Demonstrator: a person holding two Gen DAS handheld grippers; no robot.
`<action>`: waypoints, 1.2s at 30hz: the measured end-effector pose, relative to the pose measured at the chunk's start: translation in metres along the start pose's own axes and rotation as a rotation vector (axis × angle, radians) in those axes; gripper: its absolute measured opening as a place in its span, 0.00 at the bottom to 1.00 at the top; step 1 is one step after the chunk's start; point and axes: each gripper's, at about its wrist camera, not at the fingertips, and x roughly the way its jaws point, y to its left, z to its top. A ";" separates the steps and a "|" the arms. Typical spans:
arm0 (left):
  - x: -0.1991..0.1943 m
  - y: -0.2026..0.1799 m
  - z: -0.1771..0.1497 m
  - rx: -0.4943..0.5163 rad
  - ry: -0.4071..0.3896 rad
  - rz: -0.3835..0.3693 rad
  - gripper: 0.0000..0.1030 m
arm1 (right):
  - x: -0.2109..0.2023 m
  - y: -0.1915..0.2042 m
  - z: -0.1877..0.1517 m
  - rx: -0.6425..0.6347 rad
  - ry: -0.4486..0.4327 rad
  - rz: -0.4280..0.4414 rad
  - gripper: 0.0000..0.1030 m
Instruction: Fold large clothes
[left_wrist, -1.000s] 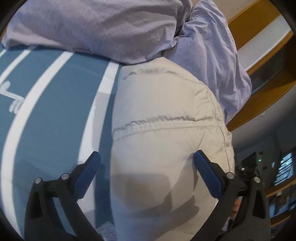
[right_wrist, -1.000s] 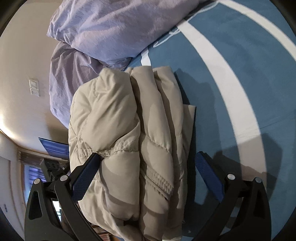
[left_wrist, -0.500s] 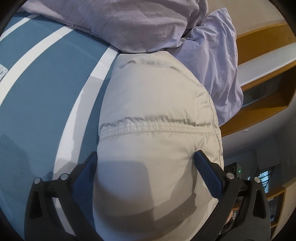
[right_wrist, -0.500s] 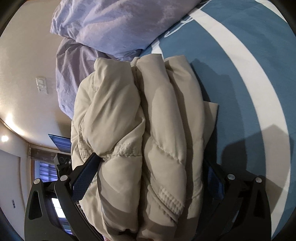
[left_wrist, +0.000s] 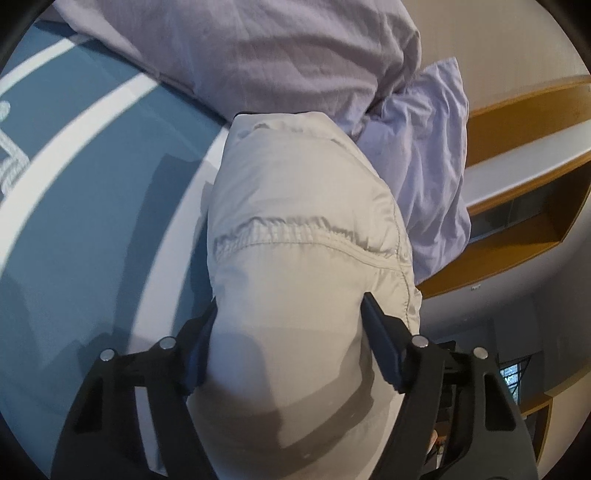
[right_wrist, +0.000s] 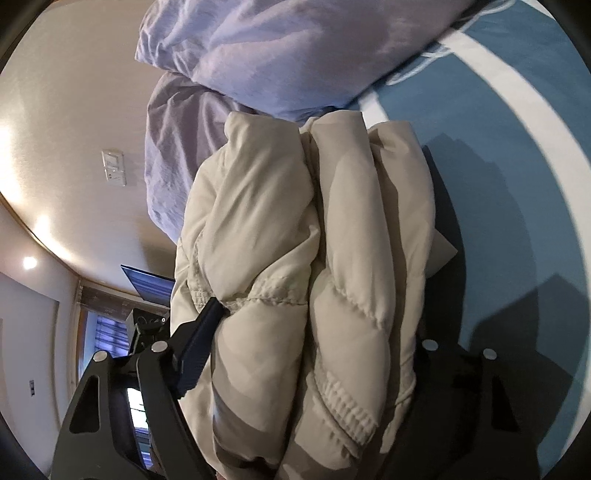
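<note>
A folded beige puffer jacket (left_wrist: 303, 236) fills the middle of the left wrist view. My left gripper (left_wrist: 288, 332) is shut on its smooth folded end, and both blue pads press into the padding. In the right wrist view the same jacket (right_wrist: 314, 258) shows its stacked quilted layers. My right gripper (right_wrist: 314, 328) is shut on that thick bundle. Its left pad (right_wrist: 203, 332) digs in at a stitched seam, and its right pad is hidden behind the fabric. The jacket hangs clamped between the two grippers above the bed.
A blue bedspread with white stripes (left_wrist: 92, 192) lies below, also seen in the right wrist view (right_wrist: 517, 184). Lilac pillows (left_wrist: 280, 51) are piled at the bed's head, right behind the jacket. Wooden wall shelves (left_wrist: 524, 155) stand beyond the bed.
Both grippers have closed from wide open onto the jacket bundle. The jacket has risen off the bedspread toward the pillows.
</note>
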 end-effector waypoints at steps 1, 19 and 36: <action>-0.004 0.002 0.005 -0.001 -0.009 0.002 0.69 | 0.004 0.002 0.002 -0.005 0.005 0.006 0.77; -0.023 0.032 0.060 0.054 -0.139 0.135 0.81 | 0.051 0.028 0.016 -0.070 -0.018 -0.059 0.84; -0.014 -0.042 0.028 0.428 -0.260 0.432 0.91 | 0.033 0.132 -0.010 -0.495 -0.250 -0.459 0.85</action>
